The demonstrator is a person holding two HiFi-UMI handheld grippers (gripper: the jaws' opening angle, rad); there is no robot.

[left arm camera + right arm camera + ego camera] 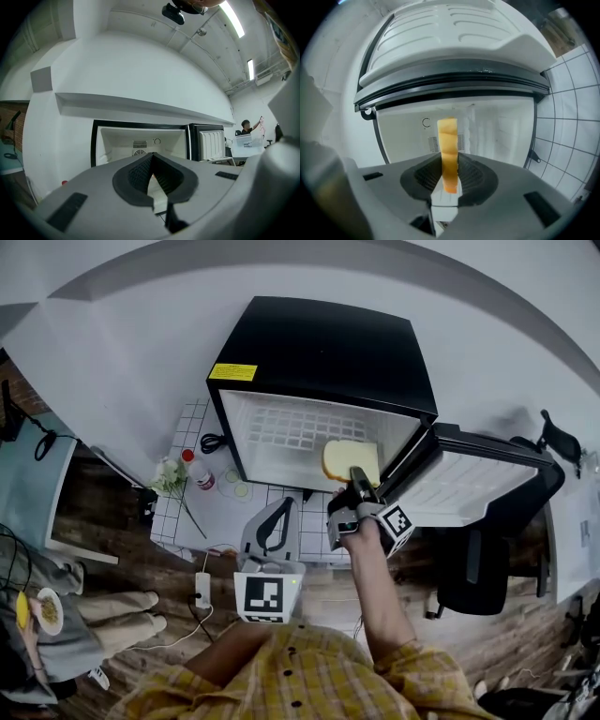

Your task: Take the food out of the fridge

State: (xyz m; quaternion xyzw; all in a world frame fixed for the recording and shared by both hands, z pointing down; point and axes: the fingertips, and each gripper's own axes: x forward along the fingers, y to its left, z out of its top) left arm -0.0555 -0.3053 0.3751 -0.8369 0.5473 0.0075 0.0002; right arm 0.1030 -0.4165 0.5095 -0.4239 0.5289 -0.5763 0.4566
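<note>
Head view: bread slice (348, 458) pinched in right gripper (358, 480).

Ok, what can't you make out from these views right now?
Head view: the fridge interior behind the bread slice, hidden by the slice and the right hand-held gripper; other food there can't be ruled out.
Left gripper view: the fridge floor, blocked by the left hand-held gripper's own body.
Head view: print on the yellow label, too small.
Head view: items beside the red-capped bottle, too small.
</note>
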